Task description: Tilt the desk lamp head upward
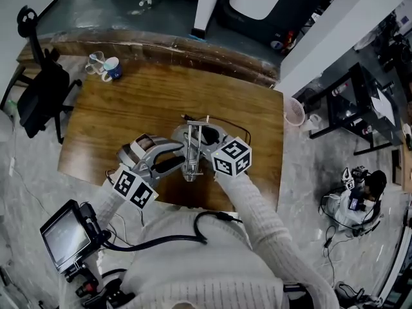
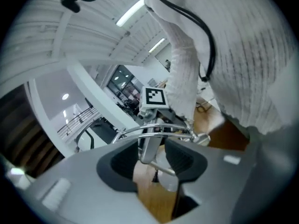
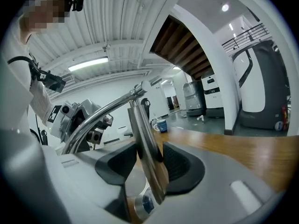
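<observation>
**A:** Where do we have the desk lamp [image 1: 192, 152]?

**B:** It stands on our wooden bench [image 1: 103, 127], toward the near edge, right between our two claws. A mug [image 1: 111, 67] sits well apart, at the far left corner.

**A:** How are our arms set?

**B:** Both forearms, in white ribbed sleeves [image 1: 257, 224], reach forward from our body and converge on the lamp. The left claw [image 2: 150, 162] comes at it from the left. The right claw [image 3: 150, 164] comes from the right, with its marker cube [image 1: 232, 158] turned up toward us.

**A:** What do we see at the left claw's jaws?

**B:** They stand partly apart. A chrome tube of the lamp rises between the pads, with a clear gap on one side, so we aren't clamping it.

**A:** And the right claw?

**B:** Its jaws are wide. The lamp's flat chrome bar slants up between the pads, close to one of them, though we cannot tell whether it touches. We see no squeeze on it.
</observation>
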